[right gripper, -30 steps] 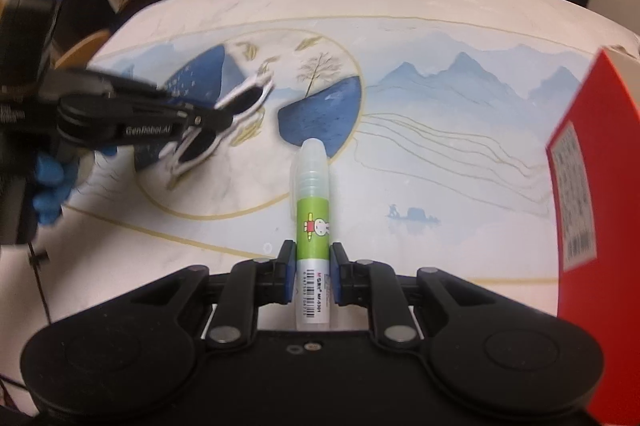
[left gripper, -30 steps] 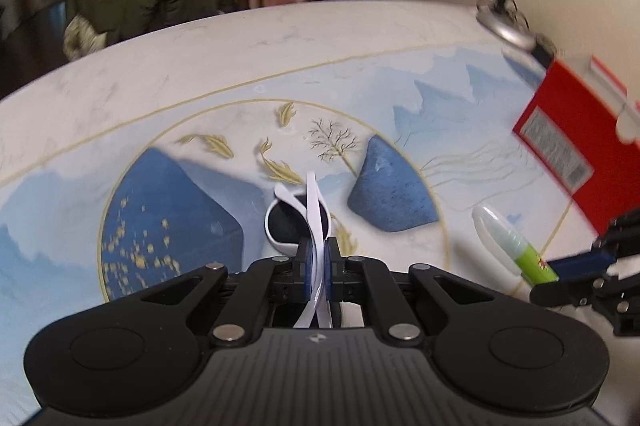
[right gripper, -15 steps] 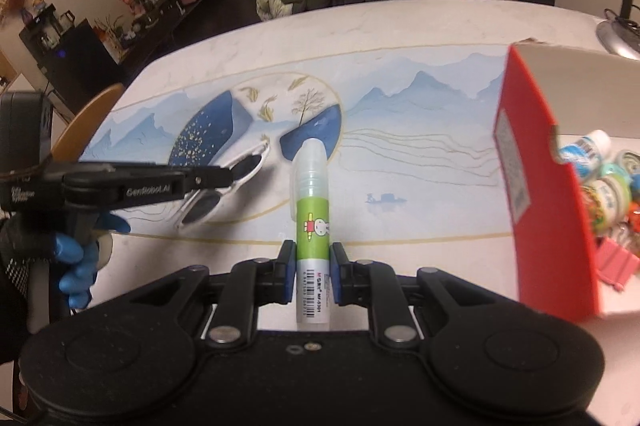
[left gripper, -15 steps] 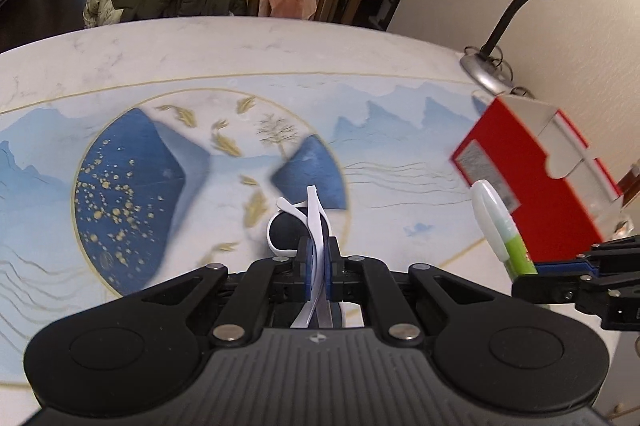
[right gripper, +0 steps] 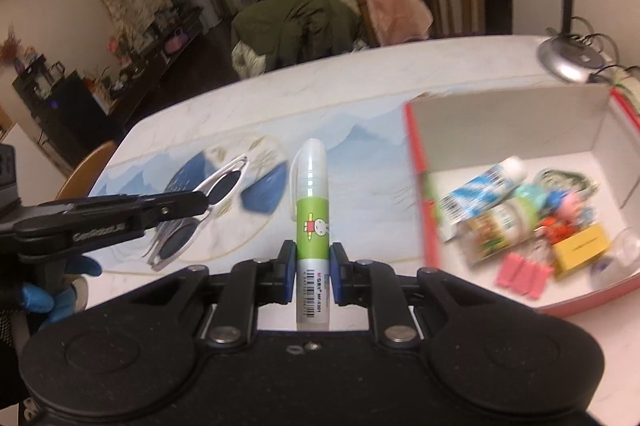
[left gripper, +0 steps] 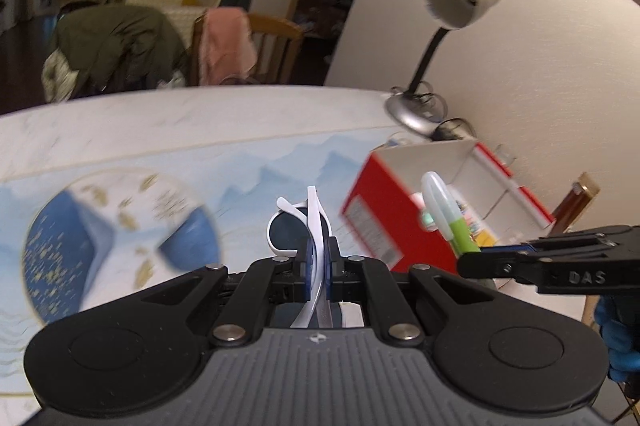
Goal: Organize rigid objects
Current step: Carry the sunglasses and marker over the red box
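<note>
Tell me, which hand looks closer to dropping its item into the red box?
Probably the right. Its claw, gripping the glue stick, sits right beside the open red box. The left claw, holding the sunglasses, is farther away.

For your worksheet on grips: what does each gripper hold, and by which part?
Left gripper: white sunglasses, pinched by the folded temple arms. Right gripper: green-labelled glue stick, clamped near its bottom end, cap pointing away.

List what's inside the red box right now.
In the red box: a blue-white tube, a green-labelled bottle, small toy figures, a yellow block, pink clips. Blur hides details; the near wall covers the corner behind it.
</note>
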Tool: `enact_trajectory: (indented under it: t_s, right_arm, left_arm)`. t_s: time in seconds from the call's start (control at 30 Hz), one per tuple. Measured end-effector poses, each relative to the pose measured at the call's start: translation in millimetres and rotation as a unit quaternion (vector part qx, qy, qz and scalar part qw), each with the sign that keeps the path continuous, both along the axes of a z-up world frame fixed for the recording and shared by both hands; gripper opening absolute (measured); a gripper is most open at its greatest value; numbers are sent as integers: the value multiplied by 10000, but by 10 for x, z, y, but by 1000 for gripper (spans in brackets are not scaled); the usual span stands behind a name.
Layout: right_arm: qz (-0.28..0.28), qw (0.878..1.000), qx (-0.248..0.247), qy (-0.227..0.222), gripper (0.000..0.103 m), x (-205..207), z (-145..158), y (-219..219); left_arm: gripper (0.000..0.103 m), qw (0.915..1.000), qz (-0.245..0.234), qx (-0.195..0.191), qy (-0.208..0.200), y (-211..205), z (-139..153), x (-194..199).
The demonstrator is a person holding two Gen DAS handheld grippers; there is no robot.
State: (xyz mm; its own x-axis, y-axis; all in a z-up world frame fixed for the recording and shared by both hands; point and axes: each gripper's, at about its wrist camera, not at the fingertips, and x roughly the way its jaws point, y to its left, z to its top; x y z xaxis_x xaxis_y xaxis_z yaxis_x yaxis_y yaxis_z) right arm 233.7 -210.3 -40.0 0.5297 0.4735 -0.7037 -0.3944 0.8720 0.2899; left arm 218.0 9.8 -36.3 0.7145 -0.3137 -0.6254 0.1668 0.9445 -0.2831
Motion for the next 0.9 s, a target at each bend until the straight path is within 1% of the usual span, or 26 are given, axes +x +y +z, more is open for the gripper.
enact_trajectory:
  t_s: [0.17, 0.27, 0.5, 0.7, 0.9]
  right_arm:
    - [-246, 9996, 32, -136, 16, 174, 71, -412]
    - [-363, 9991, 9, -201, 16, 261, 91, -655]
    - [-551, 9983, -30, -177, 16, 514, 29, -1120]
    - [-663, 9978, -48, -21, 16, 729, -96, -1399]
    - [-845, 9959, -79, 304, 16, 1009, -292, -1613]
  left_arm:
    - [6, 9997, -176, 40, -153, -447, 119, 162]
    - [6, 9994, -289, 81, -196, -718, 140, 261]
    - [6, 9986, -505, 146, -109, -1288, 87, 502]
    - [6, 9978, -608, 272, -11, -1671, -27, 706]
    - [6, 9968, -629, 471, 147, -1953, -203, 933]
